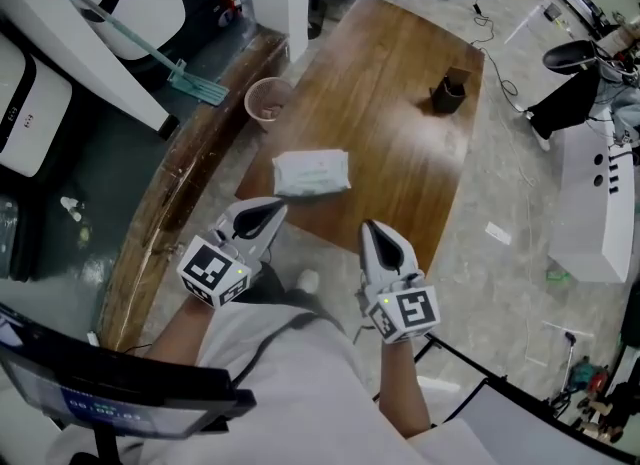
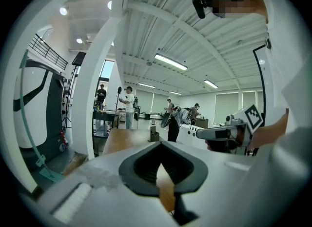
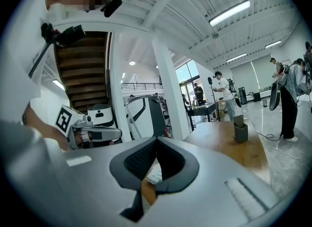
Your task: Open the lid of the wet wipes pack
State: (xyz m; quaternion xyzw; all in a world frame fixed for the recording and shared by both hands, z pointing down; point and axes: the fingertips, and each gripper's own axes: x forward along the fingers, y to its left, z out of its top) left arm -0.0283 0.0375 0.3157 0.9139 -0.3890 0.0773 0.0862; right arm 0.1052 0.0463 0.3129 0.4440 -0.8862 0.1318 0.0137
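The wet wipes pack (image 1: 311,172), white with a pale green print, lies flat near the front edge of the wooden table (image 1: 400,143) with its lid down. My left gripper (image 1: 273,212) hovers just short of the pack's near left corner, jaws shut and empty. My right gripper (image 1: 373,227) hangs off the table's front edge, to the right of the pack, also shut with nothing in it. In the left gripper view the jaws (image 2: 161,144) meet at the tip. In the right gripper view the jaws (image 3: 156,139) meet too, and a bit of the white pack (image 3: 154,174) shows below them.
A paper cup (image 1: 267,101) stands at the table's left edge beyond the pack. A dark holder (image 1: 450,91) sits at the far right of the table. White machines stand at the left, a white unit (image 1: 595,203) at the right. People stand far across the hall.
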